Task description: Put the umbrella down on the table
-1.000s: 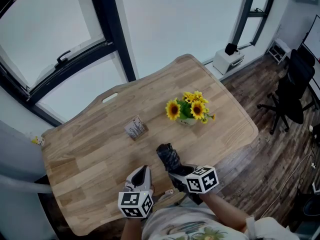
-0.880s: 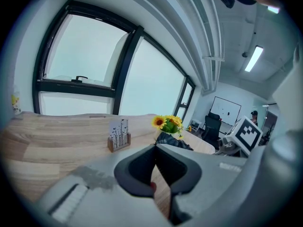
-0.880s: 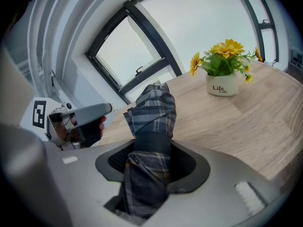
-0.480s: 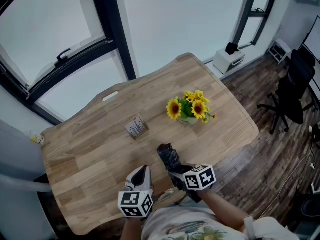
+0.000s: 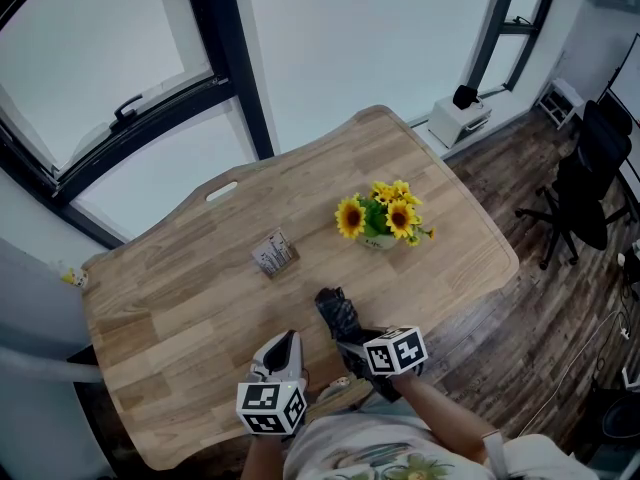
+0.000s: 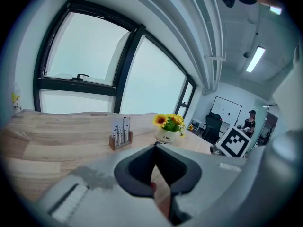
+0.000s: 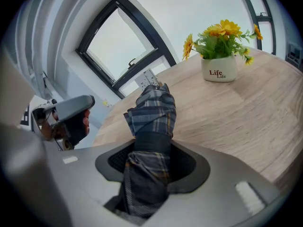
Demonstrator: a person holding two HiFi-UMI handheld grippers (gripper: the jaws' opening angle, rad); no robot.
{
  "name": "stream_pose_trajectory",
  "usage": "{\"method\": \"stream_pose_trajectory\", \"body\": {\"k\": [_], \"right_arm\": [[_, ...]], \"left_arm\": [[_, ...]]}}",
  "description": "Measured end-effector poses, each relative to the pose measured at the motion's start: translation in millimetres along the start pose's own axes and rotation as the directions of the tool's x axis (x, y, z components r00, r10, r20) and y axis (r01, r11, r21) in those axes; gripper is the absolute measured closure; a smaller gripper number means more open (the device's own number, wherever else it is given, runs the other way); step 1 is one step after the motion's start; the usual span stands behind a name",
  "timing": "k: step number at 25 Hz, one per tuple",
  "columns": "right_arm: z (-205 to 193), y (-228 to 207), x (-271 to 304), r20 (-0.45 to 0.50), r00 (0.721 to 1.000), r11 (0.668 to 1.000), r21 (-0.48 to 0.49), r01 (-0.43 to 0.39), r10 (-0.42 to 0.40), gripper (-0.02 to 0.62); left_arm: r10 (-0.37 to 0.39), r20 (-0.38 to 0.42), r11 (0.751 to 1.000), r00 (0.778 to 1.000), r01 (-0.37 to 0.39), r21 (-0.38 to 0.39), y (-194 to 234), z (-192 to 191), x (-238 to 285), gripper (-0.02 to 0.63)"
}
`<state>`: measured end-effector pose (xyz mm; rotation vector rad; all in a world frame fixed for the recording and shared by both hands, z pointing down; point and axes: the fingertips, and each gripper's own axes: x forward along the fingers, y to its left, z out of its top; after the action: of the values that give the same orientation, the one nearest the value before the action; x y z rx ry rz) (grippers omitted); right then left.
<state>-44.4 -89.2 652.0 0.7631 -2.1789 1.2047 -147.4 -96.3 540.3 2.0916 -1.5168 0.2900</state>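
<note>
Right tongs (image 5: 356,346) are clamped on the folded dark plaid fabric umbrella (image 5: 337,314), which pokes forward over the light wooden counter (image 5: 170,308). Left tongs (image 5: 282,352), just beside, are closed and empty. Ahead stand a white pot of yellow sunflowers (image 5: 383,220) and a small wooden card stand (image 5: 271,254), both well clear.

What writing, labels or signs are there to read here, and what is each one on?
"Life", with a smaller "Life" under it: on the white flower pot.
Card stand on the table: printed, but too small to read.
Marker cubes: black-and-white square patterns only, no words.
</note>
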Motion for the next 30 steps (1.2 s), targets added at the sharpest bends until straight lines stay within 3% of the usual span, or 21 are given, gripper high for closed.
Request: {"method": "stream_pose_trajectory", "body": {"k": [30], "right_arm": [[-18.8,-27.0,35.6,-0.081,0.996,0.997,0.064,0.030,-0.025,0.387]], "left_arm": [[0.009,-0.014,1.000,1.000,-0.009,-0.006,8.7,-2.2,2.6,0.606]]}}
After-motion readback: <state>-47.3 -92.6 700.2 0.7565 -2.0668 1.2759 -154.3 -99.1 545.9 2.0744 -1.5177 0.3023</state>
